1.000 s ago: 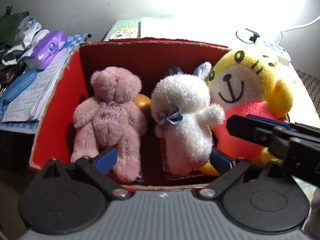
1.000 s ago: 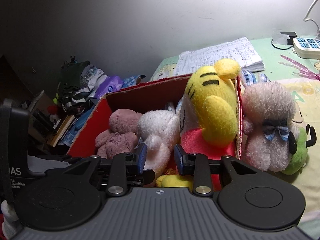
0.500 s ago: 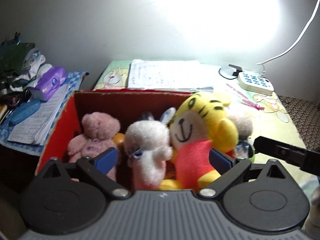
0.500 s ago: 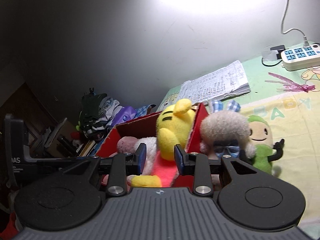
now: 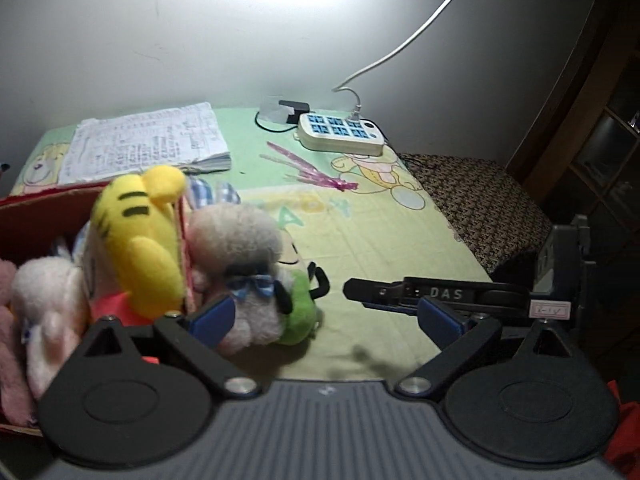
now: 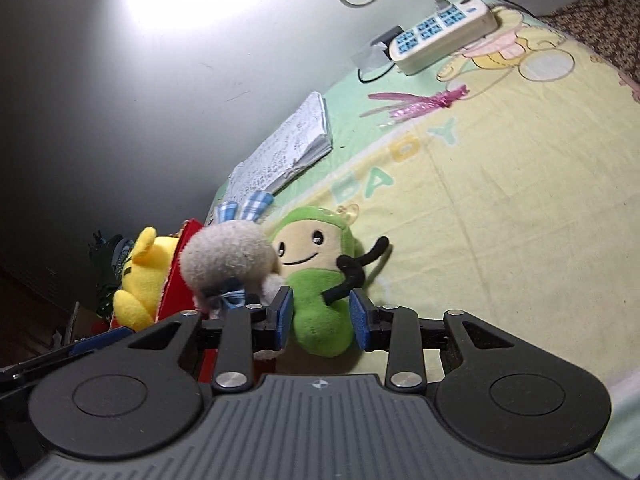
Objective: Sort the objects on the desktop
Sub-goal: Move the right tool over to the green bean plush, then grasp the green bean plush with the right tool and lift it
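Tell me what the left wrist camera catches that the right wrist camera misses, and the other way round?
Only the left wrist view shows the white plush in the red box, and the right gripper seen from the side. Only the right wrist view shows the green plush's smiling face, with that gripper's open fingers either side of its body. Both show the yellow tiger plush, the grey fluffy plush, the notebook and the power strip.

my view cuts off the red box [image 5: 36, 204] at the left edge; the green doll [image 5: 298, 312] sits half hidden behind the grey toy [image 5: 240, 248].
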